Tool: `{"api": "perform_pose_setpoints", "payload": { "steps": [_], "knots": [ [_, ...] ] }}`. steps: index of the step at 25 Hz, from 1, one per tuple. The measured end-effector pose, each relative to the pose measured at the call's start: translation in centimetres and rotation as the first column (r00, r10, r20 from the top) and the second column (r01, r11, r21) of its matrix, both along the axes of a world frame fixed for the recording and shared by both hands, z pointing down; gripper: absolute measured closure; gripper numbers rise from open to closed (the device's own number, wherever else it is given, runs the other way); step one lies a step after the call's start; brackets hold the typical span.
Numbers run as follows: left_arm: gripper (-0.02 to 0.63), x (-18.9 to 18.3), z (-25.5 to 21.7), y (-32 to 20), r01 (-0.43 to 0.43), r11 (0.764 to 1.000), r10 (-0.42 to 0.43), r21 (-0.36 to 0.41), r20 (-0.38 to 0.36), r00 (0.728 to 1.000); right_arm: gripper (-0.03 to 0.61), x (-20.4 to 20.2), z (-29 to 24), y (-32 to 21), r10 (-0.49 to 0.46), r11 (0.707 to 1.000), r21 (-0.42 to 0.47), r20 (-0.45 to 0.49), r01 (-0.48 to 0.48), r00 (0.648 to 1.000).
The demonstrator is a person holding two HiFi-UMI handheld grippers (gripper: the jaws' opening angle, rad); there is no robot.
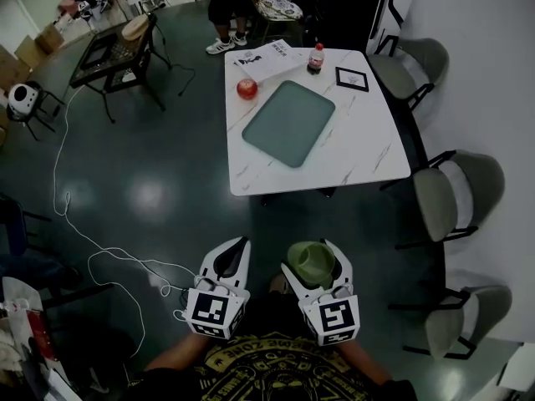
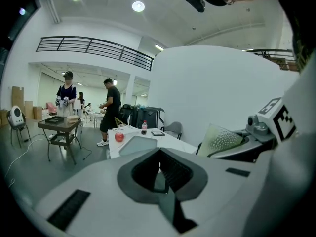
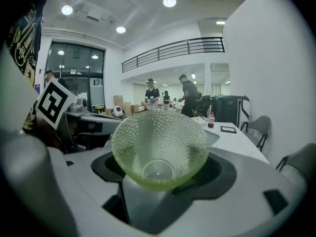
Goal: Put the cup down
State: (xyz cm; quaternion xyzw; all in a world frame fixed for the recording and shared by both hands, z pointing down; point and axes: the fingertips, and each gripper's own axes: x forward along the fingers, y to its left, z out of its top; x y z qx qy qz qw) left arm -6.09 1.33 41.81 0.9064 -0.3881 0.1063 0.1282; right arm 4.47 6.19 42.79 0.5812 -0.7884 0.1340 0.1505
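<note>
My right gripper (image 1: 312, 258) is shut on a green dimpled cup (image 1: 310, 265), held low in front of the person's body, well short of the white table (image 1: 368, 140). In the right gripper view the cup (image 3: 159, 149) sits between the jaws with its open mouth facing the camera. It is see-through and holds nothing. My left gripper (image 1: 240, 247) hangs beside it on the left with its jaws together and nothing in them. In the left gripper view (image 2: 160, 179) the cup (image 2: 220, 139) shows at the right.
On the table lie a grey-green tray (image 1: 288, 122), a red apple (image 1: 247, 88), a bottle (image 1: 316, 58), papers (image 1: 266, 59) and a framed card (image 1: 352, 78). Grey chairs (image 1: 456, 195) line its right side. A white cable (image 1: 84, 232) trails over the dark floor; a black side table (image 1: 109, 53) stands far left.
</note>
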Motion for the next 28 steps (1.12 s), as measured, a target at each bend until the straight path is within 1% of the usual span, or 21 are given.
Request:
{"api": "perform_pose_setpoints", "payload": {
  "steps": [7,10,17,21,28],
  "knots": [
    [0.601,1.9,0.4,-0.3,0.052,0.998,-0.052,-0.019,0.005,0.999,0.198,2.3,0.1,-1.0,-0.038,0.999,0.007,0.004,0.038,0.999],
    [0.601,3.0,0.1,-0.3,0.055,0.998,-0.055,-0.005,0.011,0.998,0.198,3.3,0.2,-1.1,-0.048,0.999,0.011,0.009,0.048,0.999],
    [0.601,3.2,0.2,-0.2,0.075,0.997,-0.074,-0.015,0.026,0.997,0.198,4.7,-0.2,-2.0,-0.03,1.0,-0.001,-0.006,0.03,1.0],
    [0.601,3.9,0.4,-1.3,0.055,0.998,-0.055,-0.015,0.023,0.998,0.198,4.6,0.7,-2.3,-0.042,0.999,-0.004,0.009,0.042,0.999],
    [0.601,5.9,0.2,-4.2,-0.007,1.0,0.007,-0.008,0.019,1.0,0.198,5.7,0.6,-4.2,-0.009,1.0,-0.005,0.01,0.009,1.0]
  ]
}}
